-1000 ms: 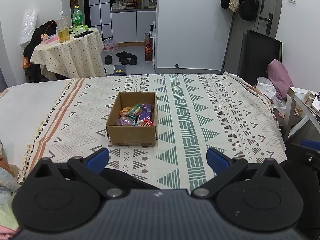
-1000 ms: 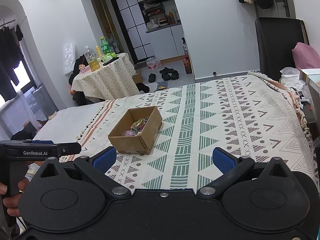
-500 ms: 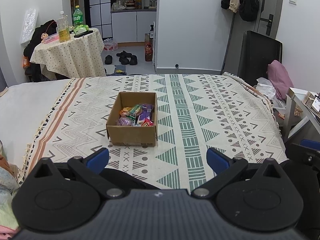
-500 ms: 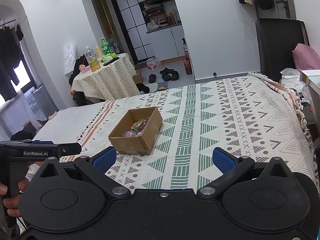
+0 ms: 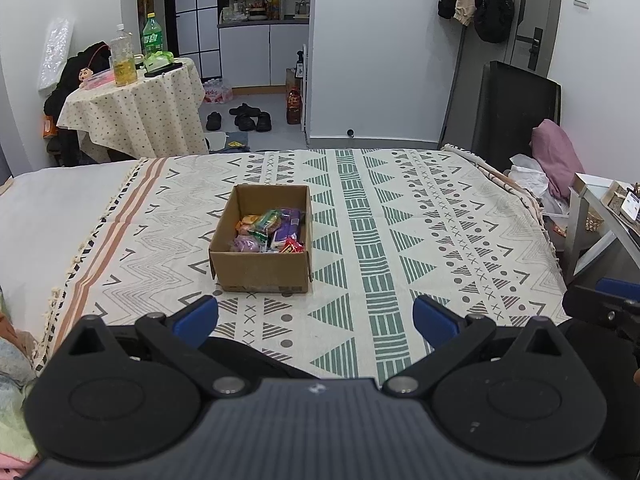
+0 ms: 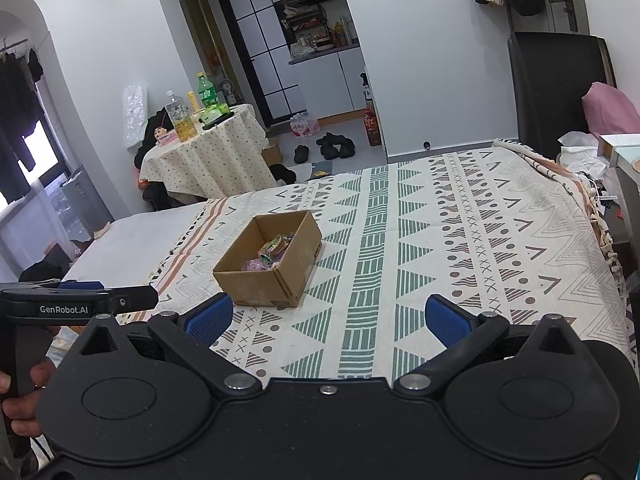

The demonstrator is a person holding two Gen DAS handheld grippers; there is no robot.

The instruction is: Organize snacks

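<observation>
In the left wrist view, the cardboard box (image 5: 262, 248) is seen set on the patterned blanket (image 5: 420, 240) of the bed, open-topped, so that the snacks (image 5: 272, 232) gathered inside can be reached from above. The left tongs (image 5: 316, 316) are held wide and empty, level, well short of the box.

In the right wrist view, the same box (image 6: 272, 268) lies ahead and to the left, wrappers (image 6: 272, 254) visible within. The right tongs (image 6: 328, 318) are likewise spread wide, gripping nothing, held back over the near edge of the bed. A hand (image 6: 24, 396) is seen around the other handle.

The left gripper (image 5: 316, 316) hangs wide open, empty, above the patterned blanket (image 5: 400, 240); the snack-filled cardboard box (image 5: 260, 270) sits just ahead.
</observation>
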